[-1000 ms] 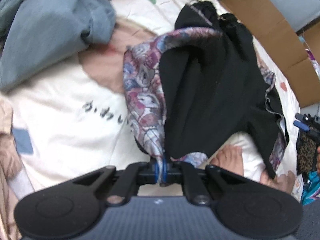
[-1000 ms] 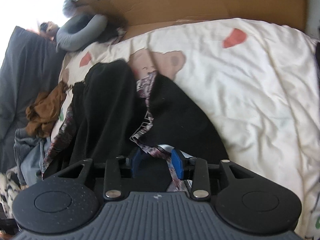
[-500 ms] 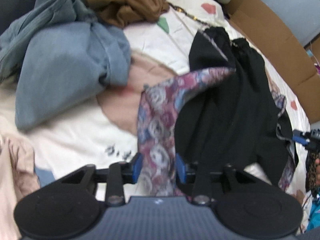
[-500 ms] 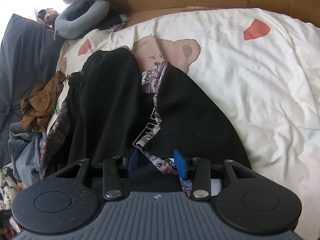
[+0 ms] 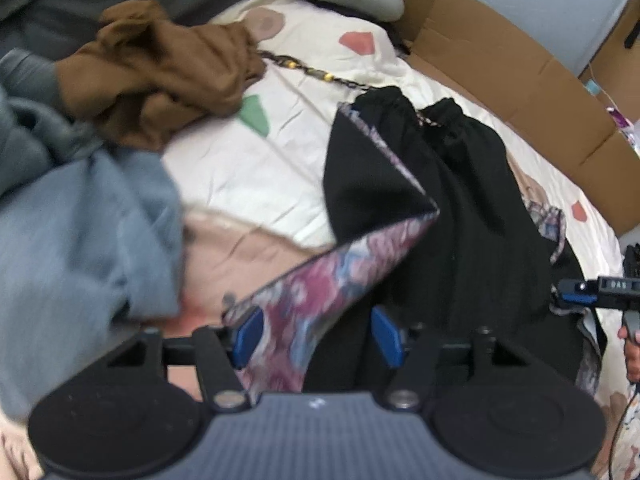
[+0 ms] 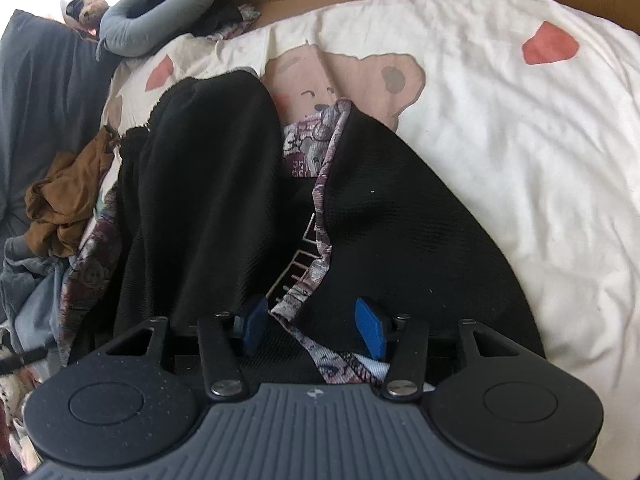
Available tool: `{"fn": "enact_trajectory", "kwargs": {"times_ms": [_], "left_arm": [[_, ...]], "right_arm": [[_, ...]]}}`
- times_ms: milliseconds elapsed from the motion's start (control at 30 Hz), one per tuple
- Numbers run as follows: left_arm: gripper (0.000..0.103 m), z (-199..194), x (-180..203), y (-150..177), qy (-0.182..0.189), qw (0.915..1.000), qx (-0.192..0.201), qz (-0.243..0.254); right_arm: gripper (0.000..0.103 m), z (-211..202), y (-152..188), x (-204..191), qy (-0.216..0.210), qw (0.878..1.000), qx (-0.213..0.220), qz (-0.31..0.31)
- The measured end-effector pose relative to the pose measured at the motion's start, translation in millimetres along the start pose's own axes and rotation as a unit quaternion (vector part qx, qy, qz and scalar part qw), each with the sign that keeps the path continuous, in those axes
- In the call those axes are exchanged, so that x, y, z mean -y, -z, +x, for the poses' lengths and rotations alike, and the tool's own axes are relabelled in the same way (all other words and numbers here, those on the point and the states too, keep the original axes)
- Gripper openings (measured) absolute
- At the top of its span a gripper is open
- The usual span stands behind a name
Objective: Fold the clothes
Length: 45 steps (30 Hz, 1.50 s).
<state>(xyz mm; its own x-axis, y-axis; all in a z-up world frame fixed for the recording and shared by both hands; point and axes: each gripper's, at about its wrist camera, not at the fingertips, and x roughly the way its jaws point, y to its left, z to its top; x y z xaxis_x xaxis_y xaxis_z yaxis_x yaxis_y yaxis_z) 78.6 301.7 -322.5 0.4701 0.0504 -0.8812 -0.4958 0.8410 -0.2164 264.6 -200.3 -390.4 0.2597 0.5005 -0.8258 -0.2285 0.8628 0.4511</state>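
Note:
A black garment with a floral patterned reverse lies spread on the bear-print bed cover. One corner is folded over and shows the floral side. My left gripper hovers over that floral corner with its jaws opening. The cloth lies between the blue pads and is not pinched. In the right wrist view the same garment fills the middle. My right gripper has its jaws opening over a floral hem strip, which lies loose between the pads. The right gripper's tip shows at the left wrist view's right edge.
A crumpled brown garment and a blue-grey garment lie left of the black one. Flattened cardboard borders the bed's far side. A grey neck pillow and a dark cushion sit at the far left. A hand holds the right gripper.
My left gripper was shut on the floral corner and has let it go, jaws now wide, with the hand shifted sideways. My right gripper's jaws widened slightly and it sank closer to the garment.

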Motion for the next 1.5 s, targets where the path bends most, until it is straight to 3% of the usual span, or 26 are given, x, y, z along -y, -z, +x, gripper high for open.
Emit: {"fn": "enact_trajectory", "kwargs": {"times_ms": [333,500,567,667,733,1033,1100,1200,1267,1500], "left_arm": [[0.064,34,24,-40,0.01,0.9986,0.022,0.048],[0.069,47,34,-52,0.017,0.998,0.029,0.053],[0.076,54,36,-55,0.025,0.9982,0.017,0.051],[0.076,63,40,-56,0.03,0.9978,0.005,0.059],[0.077,66,44,-56,0.021,0.9972,0.009,0.072],[0.085,60,64,-57,0.074,0.9929,0.002,0.093],[0.085,64,69,-54,0.056,0.9917,-0.005,0.115],[0.079,72,67,-50,0.036,0.9926,-0.016,0.115],[0.066,76,61,-48,0.039,0.994,-0.024,0.099],[0.039,77,55,-41,0.025,0.9937,-0.038,0.102]], "right_arm": [[0.051,26,-3,-3,0.009,1.0,0.004,-0.017],[0.025,26,-1,-1,0.027,0.999,0.009,-0.019],[0.013,26,-2,3,0.024,1.0,0.005,-0.015],[0.005,23,-5,6,0.017,1.0,0.001,-0.005],[0.004,20,-4,2,0.017,1.0,0.0,-0.013],[0.003,-16,1,9,0.023,0.999,0.019,-0.016],[0.003,-29,2,17,0.032,0.999,0.027,-0.01],[0.003,-48,2,31,0.051,0.998,0.042,-0.003],[0.002,-60,3,41,0.065,0.997,0.051,0.001],[0.002,-93,4,80,0.11,0.991,0.072,0.03]]}}
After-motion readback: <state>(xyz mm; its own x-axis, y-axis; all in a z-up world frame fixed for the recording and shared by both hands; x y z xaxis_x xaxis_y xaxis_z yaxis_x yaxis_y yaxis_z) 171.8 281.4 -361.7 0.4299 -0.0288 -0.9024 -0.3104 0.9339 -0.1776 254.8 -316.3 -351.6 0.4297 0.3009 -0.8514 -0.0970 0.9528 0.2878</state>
